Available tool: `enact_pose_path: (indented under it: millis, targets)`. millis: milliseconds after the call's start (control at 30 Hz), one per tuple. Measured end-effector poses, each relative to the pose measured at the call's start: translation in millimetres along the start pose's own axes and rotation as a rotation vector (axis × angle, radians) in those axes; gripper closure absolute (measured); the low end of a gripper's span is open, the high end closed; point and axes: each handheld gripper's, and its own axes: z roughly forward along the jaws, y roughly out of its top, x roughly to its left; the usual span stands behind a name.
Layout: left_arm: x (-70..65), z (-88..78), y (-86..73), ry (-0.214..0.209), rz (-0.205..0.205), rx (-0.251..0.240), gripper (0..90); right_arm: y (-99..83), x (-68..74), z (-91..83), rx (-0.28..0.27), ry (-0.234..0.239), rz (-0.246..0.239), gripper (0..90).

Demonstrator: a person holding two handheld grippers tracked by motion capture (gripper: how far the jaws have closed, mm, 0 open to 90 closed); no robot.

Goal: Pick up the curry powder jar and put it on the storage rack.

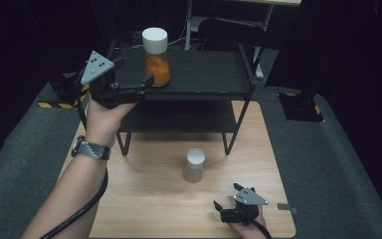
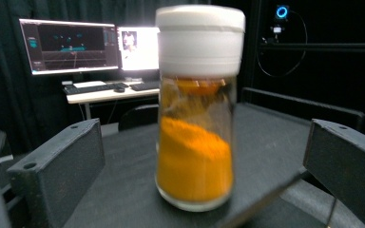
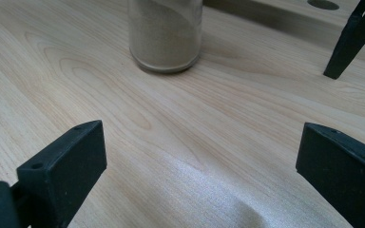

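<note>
High view shows your left tongs (image 1: 146, 82) spread wide at the black shelf (image 1: 204, 74), gripping nothing, with the orange-powder jar (image 1: 156, 57) standing upright on that shelf between the separated jaws and its white lid on. Your right tongs (image 1: 227, 196) rest low on the wooden counter (image 1: 149, 199), also wide apart and empty. Near them stands the smaller jar of pale powder (image 1: 194, 165), upright on the counter.
</note>
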Motion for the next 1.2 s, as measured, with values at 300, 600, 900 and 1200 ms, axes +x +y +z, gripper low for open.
enact_pose_path:
  millis: [300,600,900,1200]
  targets:
    - [-8.1,-16.4,-27.4,-0.023,0.027,0.013,0.3,0.6,0.9,0.2,0.003,-0.002,-0.005,2.3]
    - [-9.8,-30.7,-59.8,-0.05,0.019,0.042,0.3,1.4,1.4,0.5,0.008,-0.003,-0.008,2.3]
    - [-13.3,-45.2,-93.6,-0.063,0.032,0.066,0.3,1.5,1.7,0.5,0.008,-0.004,-0.009,2.3]
    - [-15.9,-58.5,-132.7,-0.067,0.02,0.094,0.3,1.6,1.7,0.6,0.009,-0.004,-0.01,2.3]
